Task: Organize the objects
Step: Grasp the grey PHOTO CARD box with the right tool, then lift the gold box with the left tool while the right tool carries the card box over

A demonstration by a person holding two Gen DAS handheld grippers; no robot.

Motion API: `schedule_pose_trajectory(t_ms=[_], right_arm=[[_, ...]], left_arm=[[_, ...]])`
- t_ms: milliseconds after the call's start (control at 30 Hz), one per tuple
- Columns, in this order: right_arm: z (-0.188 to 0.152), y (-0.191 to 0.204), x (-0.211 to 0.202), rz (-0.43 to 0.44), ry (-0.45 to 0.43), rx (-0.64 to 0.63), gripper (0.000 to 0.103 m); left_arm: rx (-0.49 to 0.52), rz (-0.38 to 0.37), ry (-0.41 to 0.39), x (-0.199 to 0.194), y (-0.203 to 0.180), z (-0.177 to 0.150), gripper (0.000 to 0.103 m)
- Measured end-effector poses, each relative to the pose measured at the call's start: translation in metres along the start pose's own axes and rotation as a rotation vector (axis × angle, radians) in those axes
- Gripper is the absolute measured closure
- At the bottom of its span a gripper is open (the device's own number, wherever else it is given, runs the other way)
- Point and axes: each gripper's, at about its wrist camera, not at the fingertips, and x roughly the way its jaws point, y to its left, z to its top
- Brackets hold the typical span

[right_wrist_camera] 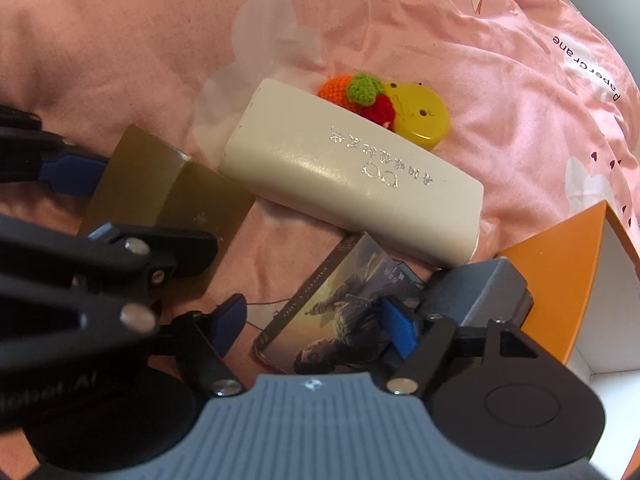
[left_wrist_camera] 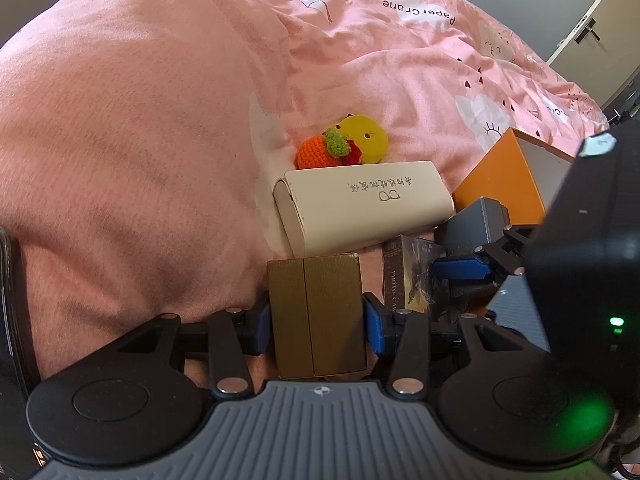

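Note:
My left gripper (left_wrist_camera: 317, 318) is shut on a gold-brown box (left_wrist_camera: 316, 312); that box also shows in the right wrist view (right_wrist_camera: 160, 188), held by the left fingers. My right gripper (right_wrist_camera: 314, 326) is open around a photo card box (right_wrist_camera: 336, 312) that lies on the bed; the box also shows in the left wrist view (left_wrist_camera: 408, 276). A cream glasses case (right_wrist_camera: 352, 172) lies beyond it, also seen in the left wrist view (left_wrist_camera: 364, 204). Behind it sit a crocheted orange toy (left_wrist_camera: 324, 150) and a yellow round toy (left_wrist_camera: 366, 136).
An open orange box with a white inside (right_wrist_camera: 576, 280) stands at the right, with a grey block (right_wrist_camera: 480, 292) against it. The pink bedspread (left_wrist_camera: 140, 140) bulges high at the left. A door (left_wrist_camera: 592, 32) is at the far right.

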Motion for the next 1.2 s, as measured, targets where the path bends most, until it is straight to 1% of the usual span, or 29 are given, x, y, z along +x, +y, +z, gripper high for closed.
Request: schedule_pose_trajectory(t_ms=[100,233,267,300,333,367,400,500,533,567,667,833,933,1000,1067,1100,1200], right_arm=[[0.003,-0.001,0.007,-0.016,0.017,0.003,0.023],[0.003,-0.002,0.012,-0.024,0.036,-0.014,0.022],[0.003,-0.002,0.013,-0.025,0.04,-0.016,0.023],[0.003,-0.002,0.013,-0.032,0.042,-0.017,0.026],[0.003,-0.002,0.013,-0.049,0.043,-0.019,0.034],[0.002,-0.003,0.012,-0.065,0.043,-0.018,0.035],[0.001,-0.003,0.011,-0.063,0.041,-0.013,0.037],[-0.002,-0.005,0.006,-0.054,0.032,0.009,0.047],[-0.003,-0.007,0.003,-0.05,0.027,0.02,0.052],[-0.005,-0.01,-0.001,-0.043,0.017,0.034,0.056],[-0.011,-0.02,-0.012,-0.014,-0.008,0.078,0.062],[-0.019,-0.029,-0.033,0.022,-0.07,0.13,0.07],[-0.02,-0.034,-0.048,0.079,-0.103,0.176,0.073],[-0.019,-0.039,-0.052,0.138,-0.103,0.204,0.073],[-0.022,-0.046,-0.051,0.198,-0.083,0.23,0.073],[-0.018,-0.047,-0.044,0.209,-0.069,0.233,0.073],[-0.02,-0.042,-0.038,0.17,-0.026,0.202,0.075]], left_arm=[[-0.016,-0.017,-0.002,-0.001,0.005,0.0,0.051],[-0.012,-0.021,-0.004,0.0,0.006,0.0,0.051],[-0.011,-0.021,-0.005,0.0,0.006,0.0,0.051],[-0.01,-0.023,-0.006,-0.001,0.006,0.0,0.051],[-0.008,-0.024,-0.008,-0.001,0.005,0.0,0.051],[-0.005,-0.026,-0.01,-0.002,0.005,-0.001,0.051],[-0.002,-0.027,-0.012,-0.002,0.005,-0.001,0.051],[0.0,-0.028,-0.014,-0.003,0.005,-0.002,0.051],[0.0,-0.027,-0.014,-0.003,0.004,-0.002,0.051],[0.002,-0.027,-0.015,-0.003,0.004,-0.002,0.051],[0.009,-0.024,-0.017,-0.004,0.004,-0.003,0.051],[0.009,-0.025,-0.018,-0.004,0.003,-0.003,0.051],[0.009,-0.026,-0.018,-0.004,0.003,-0.003,0.051],[0.008,-0.027,-0.018,-0.004,0.003,-0.003,0.051],[0.009,-0.025,-0.018,-0.004,0.003,-0.003,0.051],[0.01,-0.025,-0.018,-0.004,0.003,-0.003,0.051],[0.009,-0.026,-0.017,-0.004,0.002,-0.003,0.051]])
